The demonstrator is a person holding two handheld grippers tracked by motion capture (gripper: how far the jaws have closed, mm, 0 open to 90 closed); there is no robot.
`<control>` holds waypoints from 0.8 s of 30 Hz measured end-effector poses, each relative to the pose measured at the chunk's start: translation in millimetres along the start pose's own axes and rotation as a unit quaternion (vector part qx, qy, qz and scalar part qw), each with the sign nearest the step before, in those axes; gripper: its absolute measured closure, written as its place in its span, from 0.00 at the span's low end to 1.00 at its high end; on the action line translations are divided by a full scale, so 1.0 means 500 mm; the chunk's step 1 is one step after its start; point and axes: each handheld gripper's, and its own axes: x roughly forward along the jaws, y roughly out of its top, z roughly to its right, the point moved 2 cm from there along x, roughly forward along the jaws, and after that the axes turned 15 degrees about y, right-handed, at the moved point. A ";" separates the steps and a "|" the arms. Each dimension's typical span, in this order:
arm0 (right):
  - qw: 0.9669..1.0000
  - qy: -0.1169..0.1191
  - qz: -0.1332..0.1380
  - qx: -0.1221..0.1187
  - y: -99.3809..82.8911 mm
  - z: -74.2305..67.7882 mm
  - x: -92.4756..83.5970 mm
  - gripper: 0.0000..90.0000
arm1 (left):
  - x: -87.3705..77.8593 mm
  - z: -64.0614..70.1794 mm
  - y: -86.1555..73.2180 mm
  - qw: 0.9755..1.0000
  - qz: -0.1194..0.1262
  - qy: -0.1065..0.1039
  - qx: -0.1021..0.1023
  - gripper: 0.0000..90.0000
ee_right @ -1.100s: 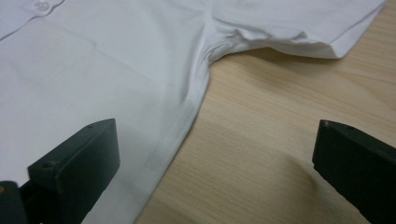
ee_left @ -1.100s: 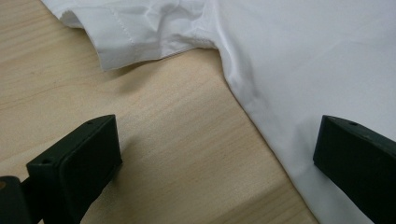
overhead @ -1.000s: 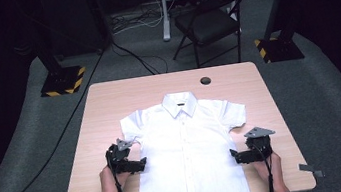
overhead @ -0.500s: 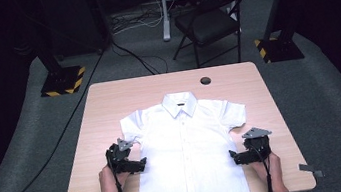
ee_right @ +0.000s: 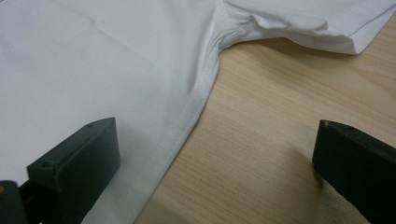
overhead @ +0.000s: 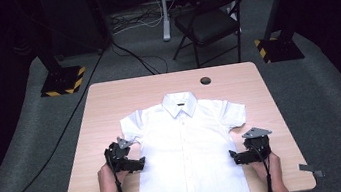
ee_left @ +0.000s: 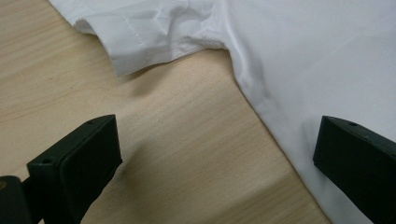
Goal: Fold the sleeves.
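Shirt (overhead: 188, 149) flat, face up, mid-table (overhead: 109, 104), collar at 12 o'clock. Left gripper (overhead: 138, 164) at its 9 o'clock seam, right gripper (overhead: 234, 157) at 3 o'clock; both jaws spread wide, each straddling a side seam, pinching nothing.

A white short-sleeved shirt (overhead: 188, 146) is lying flat on its back on the wooden table (overhead: 109, 102), front upward — buttoned along the centre, collar pointing toward the far edge, hem reaching the near edge. Both sleeves are spreading outward, slightly rumpled at the armpits. In the left gripper view the shirt (ee_left: 299, 51) is showing one side seam running diagonally below a creased sleeve cuff; in the right gripper view the shirt (ee_right: 93, 60) is showing the other stitched side seam — lying smooth against the wood.
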 end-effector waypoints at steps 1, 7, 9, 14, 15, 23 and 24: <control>1.000 0.000 0.000 0.000 0.000 0.000 0.000 0.00 | -0.002 -0.002 0.001 1.000 0.003 -0.001 -0.002 0.01; 1.000 0.002 -0.001 0.004 0.000 0.001 0.000 0.00 | -0.012 -0.019 0.010 1.000 0.019 -0.003 -0.020 0.00; 1.000 0.002 0.000 0.004 0.000 0.001 0.000 0.00 | -0.014 -0.027 0.013 0.999 0.019 -0.006 -0.025 0.00; 1.000 0.002 0.000 0.003 0.000 0.001 0.000 0.00 | -0.013 -0.039 0.019 0.999 0.021 -0.015 -0.036 0.00; 1.000 0.002 0.000 0.003 0.000 0.001 0.000 0.00 | -0.012 -0.040 0.020 0.999 0.023 -0.018 -0.037 0.00; 1.000 0.001 0.000 0.002 0.000 0.000 0.000 0.00 | -0.005 -0.055 0.029 0.998 0.017 -0.032 -0.047 0.00; 1.000 0.001 0.000 0.001 0.000 0.000 0.000 0.00 | -0.004 -0.057 0.030 0.998 0.017 -0.033 -0.048 0.00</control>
